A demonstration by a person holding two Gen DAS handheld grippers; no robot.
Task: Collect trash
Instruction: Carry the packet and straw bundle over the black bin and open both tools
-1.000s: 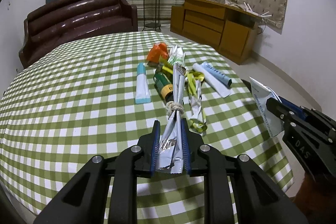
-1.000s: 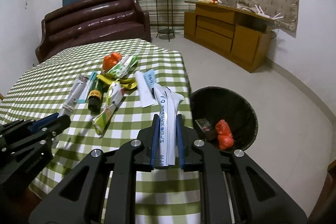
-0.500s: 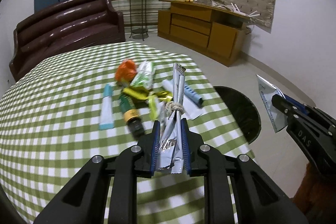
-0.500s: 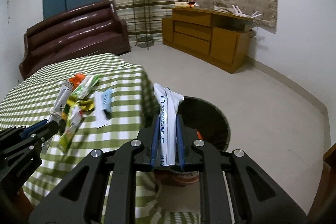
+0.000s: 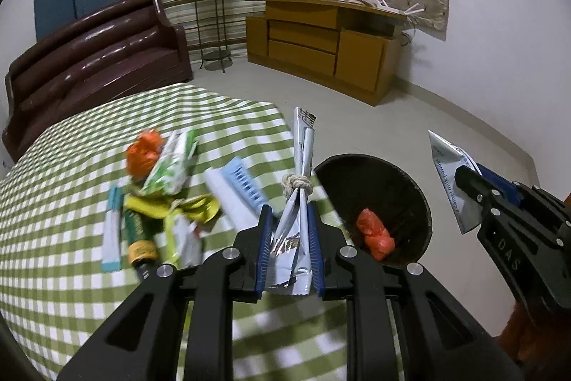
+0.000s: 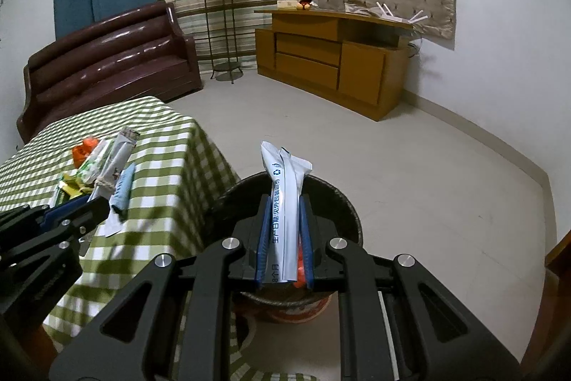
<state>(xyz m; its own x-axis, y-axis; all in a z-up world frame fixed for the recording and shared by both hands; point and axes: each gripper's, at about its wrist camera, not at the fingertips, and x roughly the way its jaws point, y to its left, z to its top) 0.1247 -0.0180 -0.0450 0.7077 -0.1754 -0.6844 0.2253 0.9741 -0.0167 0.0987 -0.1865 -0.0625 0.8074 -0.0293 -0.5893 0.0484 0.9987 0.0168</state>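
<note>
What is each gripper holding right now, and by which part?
The left gripper pinches the silver knotted wrapper by its lower end, below the knot. The right gripper clamps the white sachet across its lower half.

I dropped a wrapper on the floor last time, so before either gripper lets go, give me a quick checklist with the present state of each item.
1. Right gripper clamped on the white sachet: ok.
2. White sachet over the trash bin opening: ok; in the right wrist view the bin mouth lies right behind and below it.
3. Left gripper clamped on the knotted silver wrapper: ok.
4. Knotted silver wrapper over the bin: not ok; in the left wrist view the bin sits to its right and the green checked tablecloth is under it.
5. Room in the bin: ok; only an orange wad shows inside.
6. Height of the sachet above the rim: cannot tell.
</note>
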